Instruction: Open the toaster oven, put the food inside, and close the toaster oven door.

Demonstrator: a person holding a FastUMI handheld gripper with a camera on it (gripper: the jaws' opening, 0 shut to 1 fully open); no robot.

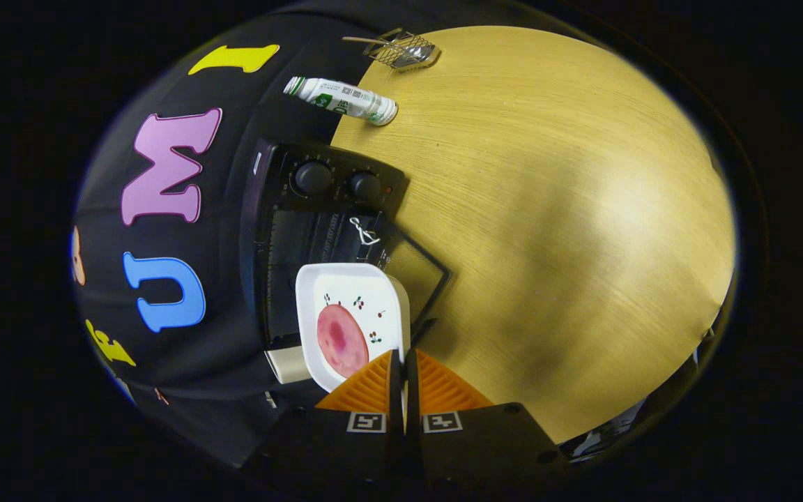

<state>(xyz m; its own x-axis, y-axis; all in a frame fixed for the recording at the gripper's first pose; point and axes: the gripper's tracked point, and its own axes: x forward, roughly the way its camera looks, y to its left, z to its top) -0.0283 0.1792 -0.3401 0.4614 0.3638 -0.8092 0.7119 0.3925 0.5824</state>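
My gripper (402,362) is shut on the rim of a white square plate (373,293), both fingers pinching its near edge. A round pink slice of food (341,340) lies on the plate, beside small cherry prints. The view is rolled sideways. Just beyond the plate stands the black toaster oven (304,230) with two knobs (314,178). Its glass door (421,272) hangs open onto the table, and the plate is held in front of the dark cavity. A white clip or tie (364,232) shows on the door's handle area.
The wooden table (548,209) spreads wide past the oven. A green-and-white bottle (340,100) lies on its side beyond the oven, with a small wire basket (403,50) farther off. The black cloth wall stands right behind the oven.
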